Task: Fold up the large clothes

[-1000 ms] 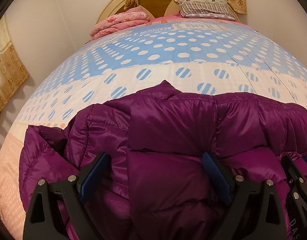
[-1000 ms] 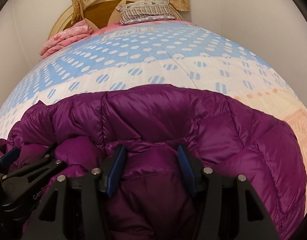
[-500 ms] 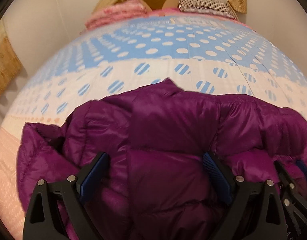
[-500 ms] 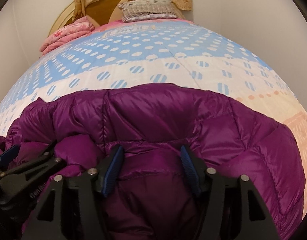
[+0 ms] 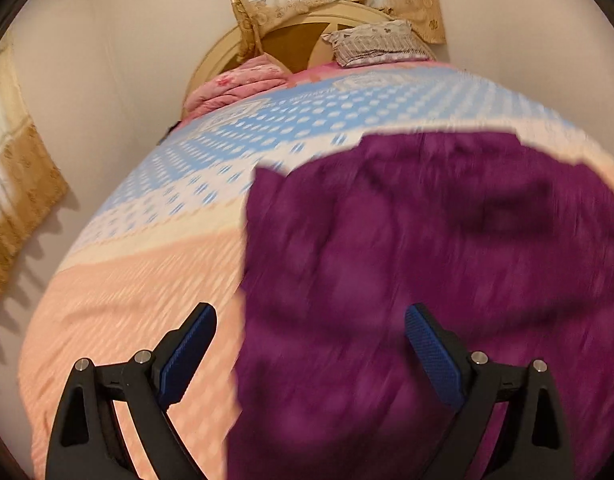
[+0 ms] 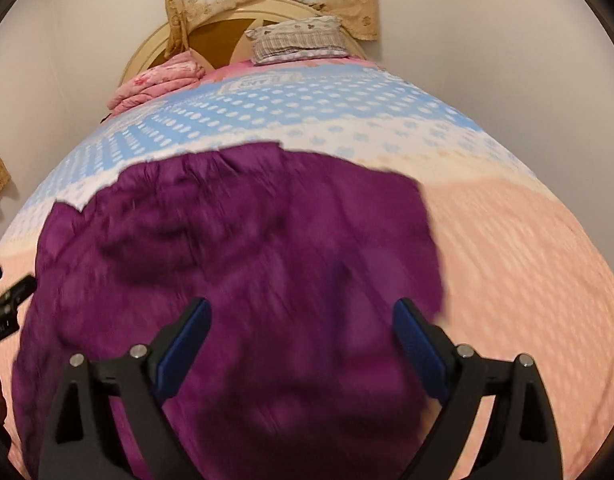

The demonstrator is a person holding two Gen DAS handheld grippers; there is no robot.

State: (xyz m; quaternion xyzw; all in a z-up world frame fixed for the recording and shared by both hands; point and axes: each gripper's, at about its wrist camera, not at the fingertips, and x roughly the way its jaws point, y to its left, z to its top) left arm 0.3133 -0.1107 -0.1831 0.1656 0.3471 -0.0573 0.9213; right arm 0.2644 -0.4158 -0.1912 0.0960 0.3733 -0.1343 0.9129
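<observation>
A purple puffer jacket [image 5: 427, 260] lies bunched on the bed's near half, blurred by motion. My left gripper [image 5: 310, 314] hangs open and wide above the jacket's left edge, one pad over the peach cover and the other over the purple fabric. In the right wrist view the jacket [image 6: 247, 260] fills the middle. My right gripper [image 6: 302, 305] hovers over its near right part with its jaws opening; neither pad presses the fabric. The left gripper [image 6: 7, 300] shows at that view's left edge.
The bed cover [image 5: 127, 280] is peach near me and blue with white dots farther off. A folded pink blanket [image 5: 239, 84] and a striped pillow [image 5: 379, 44] lie by the round headboard [image 5: 299, 36]. Curtains [image 5: 19, 184] hang at the left and behind the bed.
Both grippers have pulled back and up from the jacket, which now lies released on the bed. The right jaws have spread much wider. The left gripper now sits over the jacket's left edge.
</observation>
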